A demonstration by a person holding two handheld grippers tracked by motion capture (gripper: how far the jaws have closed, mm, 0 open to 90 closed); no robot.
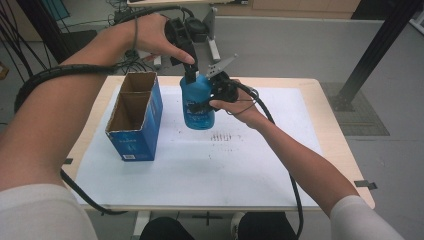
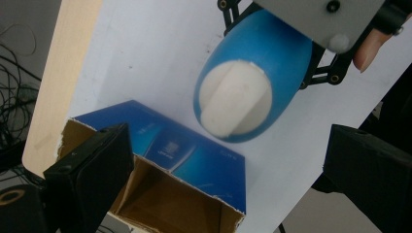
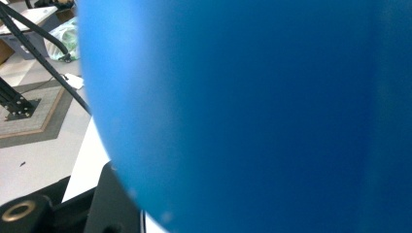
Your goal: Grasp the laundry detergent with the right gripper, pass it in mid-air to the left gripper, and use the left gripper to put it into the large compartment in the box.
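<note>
A blue bottle [image 1: 198, 102] hangs upright above the white sheet, with my right gripper [image 1: 209, 97] shut on its side. In the left gripper view the bottle [image 2: 252, 92] turns its white end toward the camera, and the right gripper's grey plate [image 2: 316, 19] sits over it. The bottle's blue wall [image 3: 252, 116] stands close up in the right gripper view. My left gripper [image 1: 191, 75] hovers just over the bottle's top, open [image 2: 231, 141], its jaws spread wide and touching nothing. An open-topped blue cardboard box [image 1: 137, 120] with two compartments stands to the left [image 2: 194, 155].
A white sheet [image 1: 225, 170] covers most of the wooden table [image 1: 340, 150]. A black slanted post [image 1: 370, 55] rises behind the back right corner. Cables [image 1: 125, 62] lie beyond the back left edge, and each gripper trails a black cable.
</note>
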